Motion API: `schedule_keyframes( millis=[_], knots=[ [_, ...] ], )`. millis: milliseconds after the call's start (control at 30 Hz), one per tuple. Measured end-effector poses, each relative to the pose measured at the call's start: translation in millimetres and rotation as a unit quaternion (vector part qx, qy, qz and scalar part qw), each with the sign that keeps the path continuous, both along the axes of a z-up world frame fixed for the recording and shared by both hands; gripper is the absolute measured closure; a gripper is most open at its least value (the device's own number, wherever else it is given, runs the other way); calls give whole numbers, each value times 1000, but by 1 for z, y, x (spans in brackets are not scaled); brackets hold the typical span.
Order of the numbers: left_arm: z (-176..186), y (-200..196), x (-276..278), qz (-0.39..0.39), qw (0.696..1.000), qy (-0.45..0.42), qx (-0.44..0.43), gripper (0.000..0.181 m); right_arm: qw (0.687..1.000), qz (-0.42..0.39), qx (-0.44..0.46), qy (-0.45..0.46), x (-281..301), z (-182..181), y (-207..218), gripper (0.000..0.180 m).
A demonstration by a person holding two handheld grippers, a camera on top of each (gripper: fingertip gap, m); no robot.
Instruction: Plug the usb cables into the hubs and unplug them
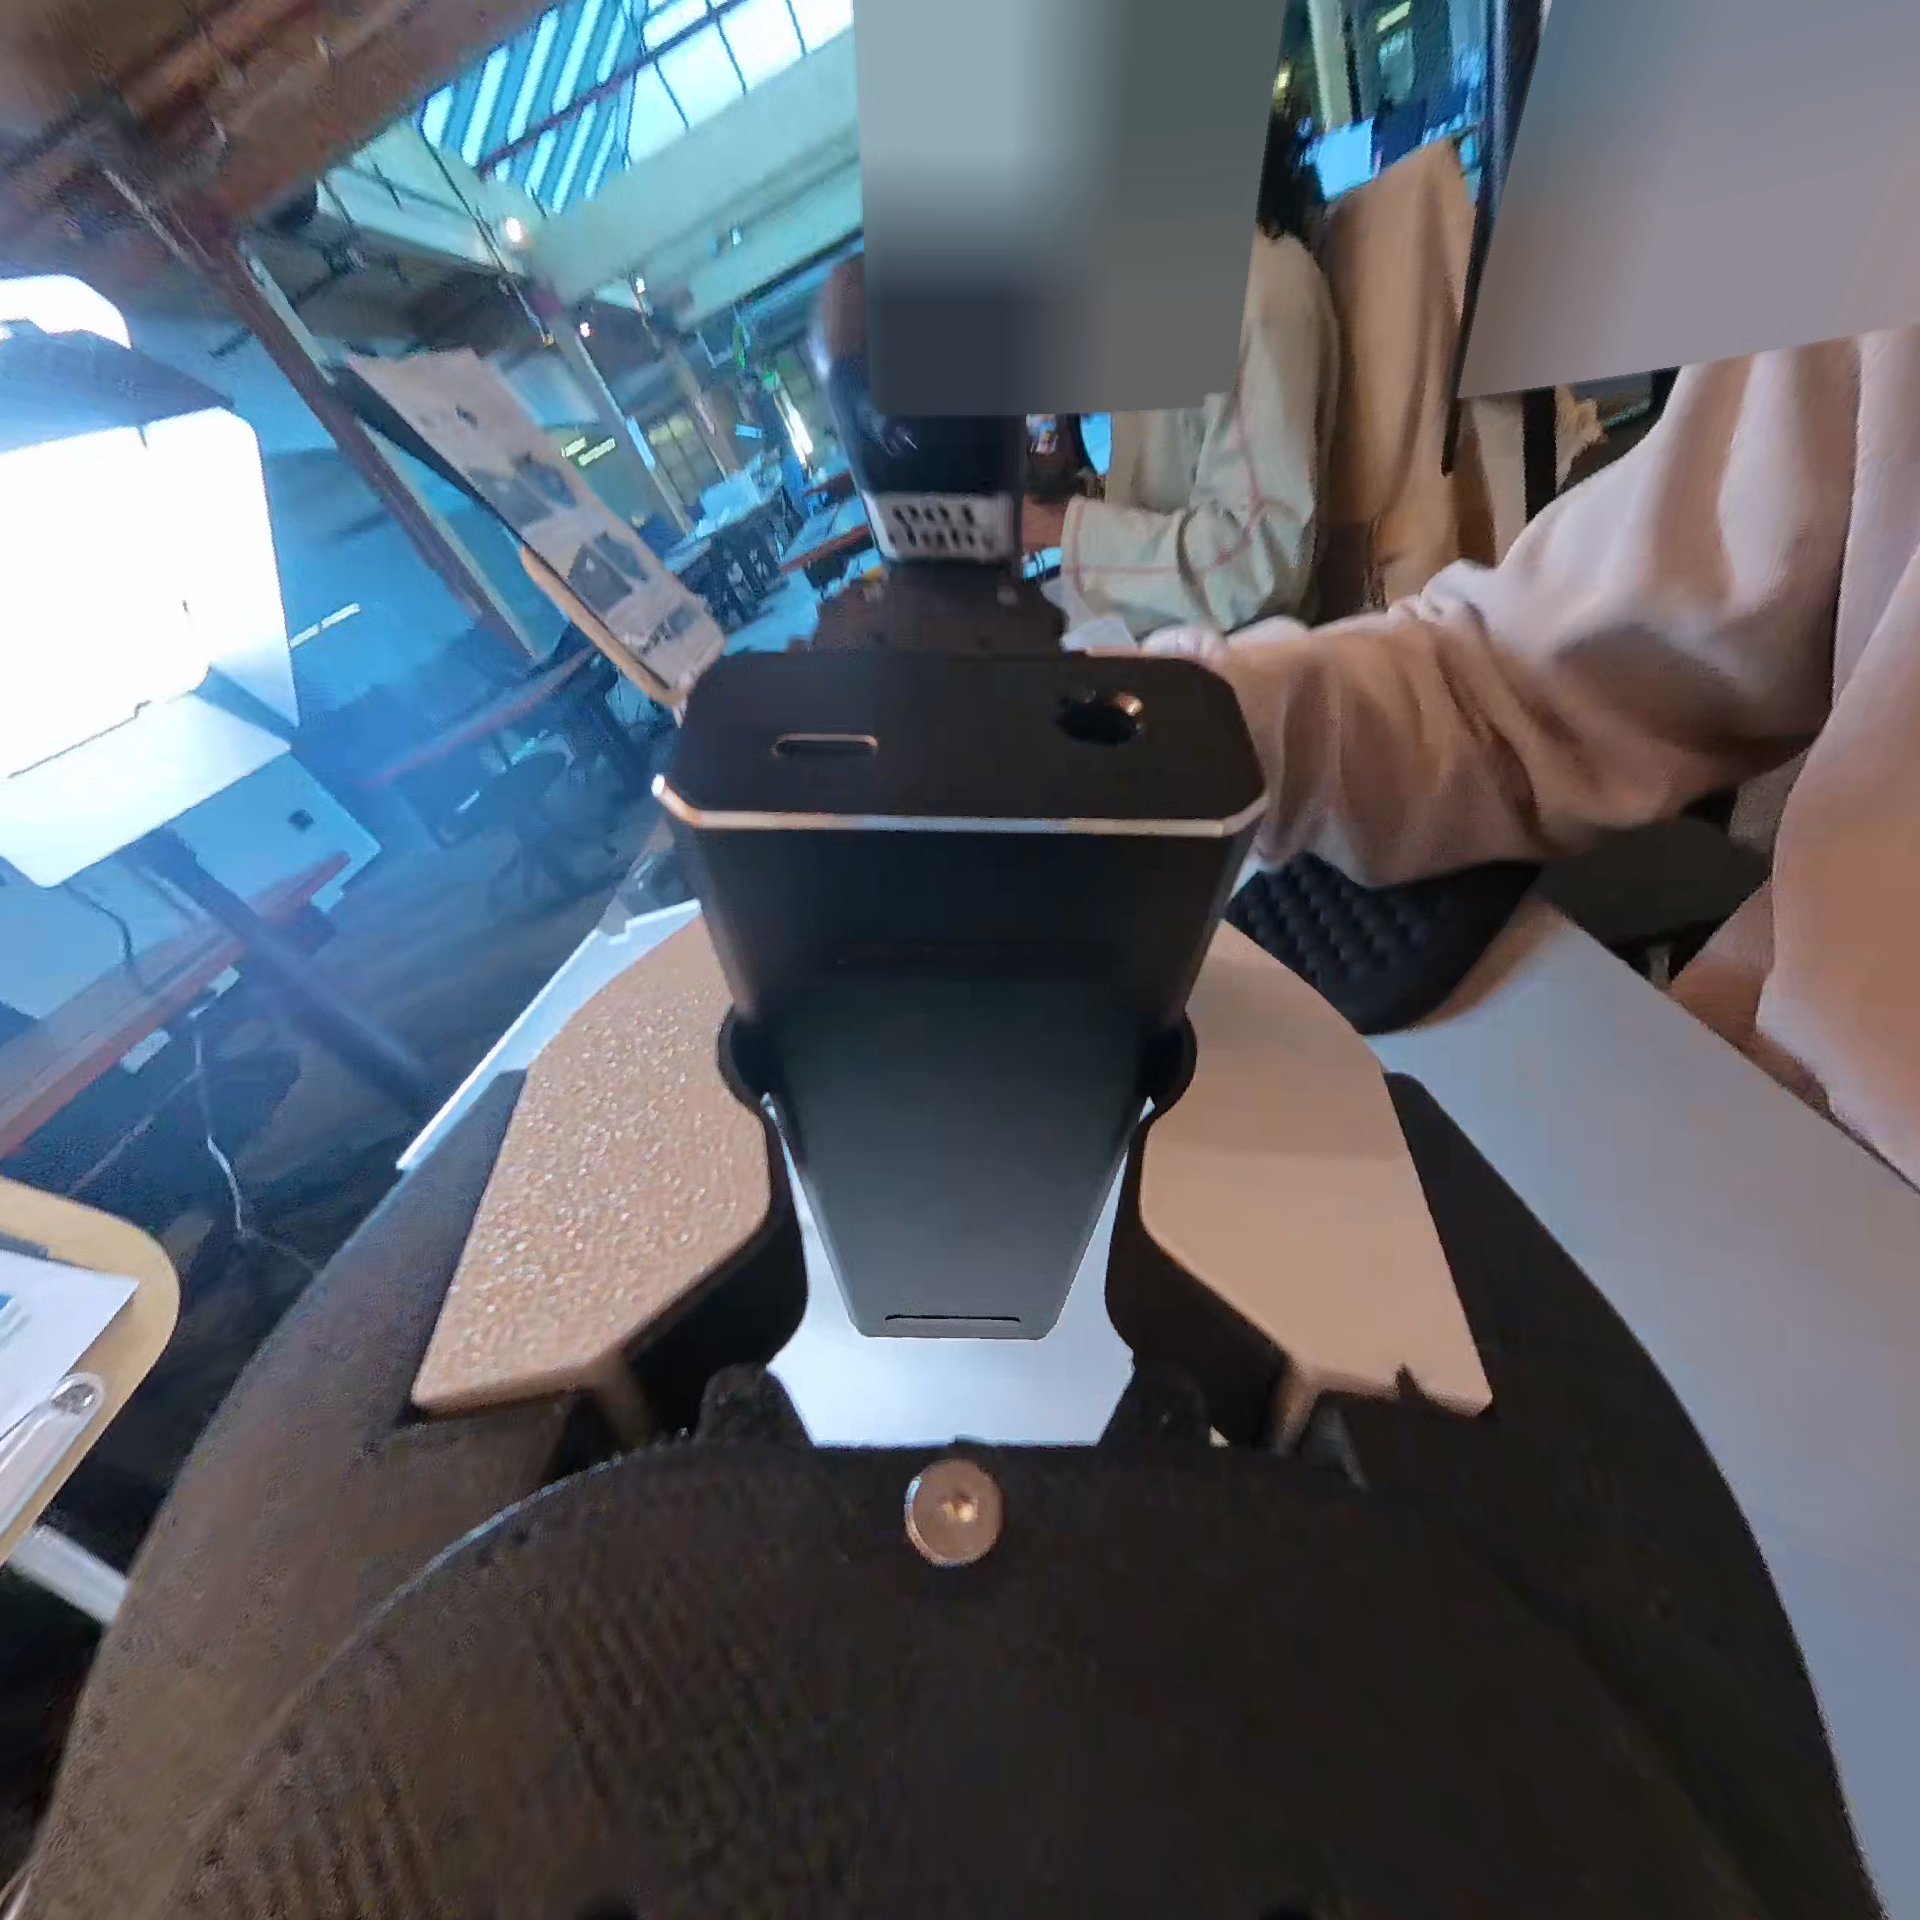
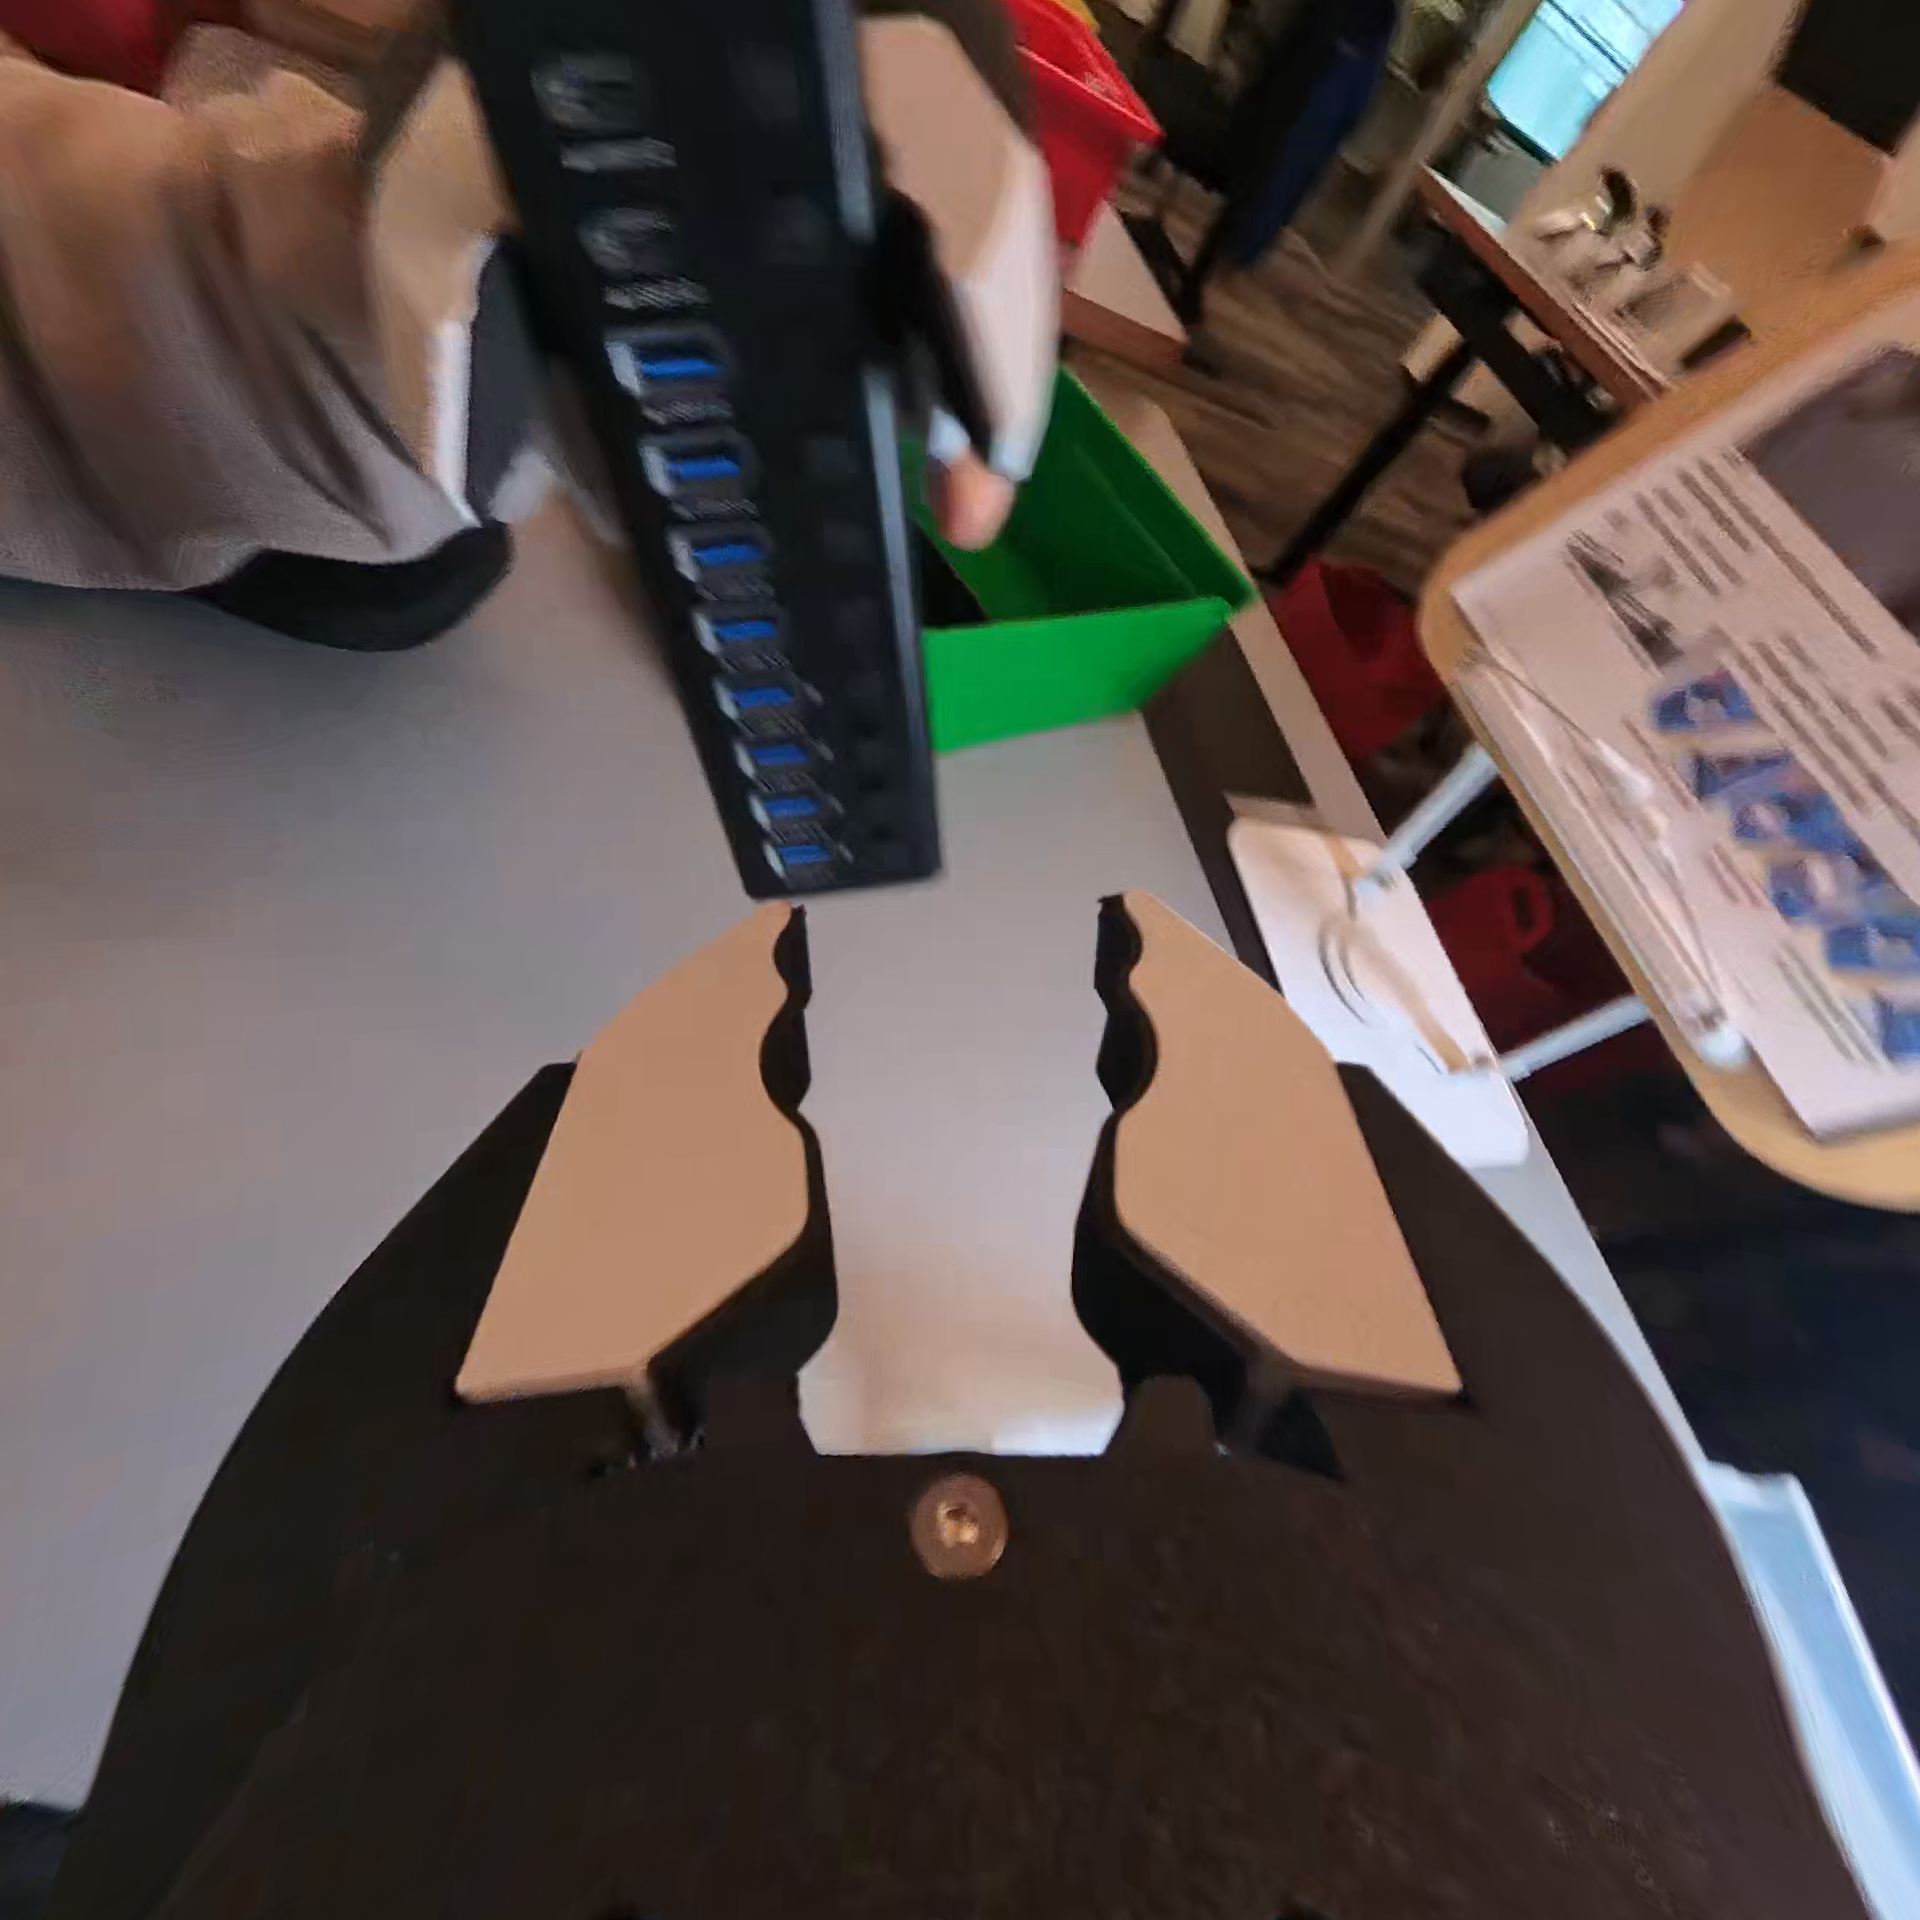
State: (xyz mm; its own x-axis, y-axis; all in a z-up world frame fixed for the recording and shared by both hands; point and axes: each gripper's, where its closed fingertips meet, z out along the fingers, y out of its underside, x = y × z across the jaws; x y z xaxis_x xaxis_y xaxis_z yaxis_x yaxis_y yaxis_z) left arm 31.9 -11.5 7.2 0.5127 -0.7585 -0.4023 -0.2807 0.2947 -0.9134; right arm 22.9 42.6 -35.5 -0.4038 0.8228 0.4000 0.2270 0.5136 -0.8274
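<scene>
Left tool: the left tool [image 1: 956,1049] was clamped on the black hub [image 1: 961,883], one finger on each long side, holding it up off the grey worktop [image 1: 1621,1101].

Hub, left wrist view: all you got here was its end face with a small oval slot and a round socket, plus one plain side. No row of ports from this angle.

Hub, right wrist view: this one showed what the other didn't, the long face of the hub [image 2: 727,499] with a column of blue USB ports running down it. It hung tilted in the air over the worktop [image 2: 312,831], its near end just past the right tool's tips. Pretty blurry though, so I couldn't tell if anything was plugged in near the top.

Right tool: the right tool [image 2: 951,914] had its fingers spread wide with nothing between them.

Other stuff, right wrist view: a green bin [image 2: 1070,644] sat at the worktop's far right edge, behind the hub. A printed sheet [image 2: 1714,748] lay on a separate round wooden table off to the right.

Person: a light sleeve [image 1: 1538,707] showed beyond the hub in the left wrist view.

Cables: couldn't spot any USB cable in either view.
</scene>
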Motion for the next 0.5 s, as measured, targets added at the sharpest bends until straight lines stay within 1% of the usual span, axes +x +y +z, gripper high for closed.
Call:
schedule_keyframes(
  millis=[67, 100, 133, 167, 200, 233, 333, 400, 433, 500],
  knots=[
    [4, -1, 10, -8, 1000, -15, 12, 109, 999, 41, 13, 13, -13, -5, -36, 121],
    [5, -1, 15, -10, 1000, -21, 17, 109, 998, 42, 23, 31, -21, -4, -47, 117],
    [6, 0, 19, -11, 999, -25, 21, 108, 997, 34, 37, 62, -29, 1, -55, 115],
    [8, 1, 19, -6, 999, -26, 32, 108, 995, 22, 49, 81, -33, 3, -58, 117],
    [8, 1, 19, -3, 999, -22, 40, 108, 994, 10, 60, 93, -36, 5, -58, 118],
    [8, 1, 19, 0, 999, -19, 38, 108, 994, 17, 58, 94, -35, 5, -58, 118],
    [8, 14, 6, 51, 998, -9, 19, 108, 996, 16, 56, 65, -26, 8, -44, 118],
    [15, 21, -12, 87, 996, -28, 6, 106, 997, 12, 57, 48, -20, 14, -26, 118],
    [17, 26, -24, 114, 993, -31, 1, 110, 997, 6, 64, 31, -17, 16, -13, 118],
    [17, 33, -47, 168, 986, -23, 8, 112, 996, -27, 90, -13, -11, 19, 27, 118]
  ],
)
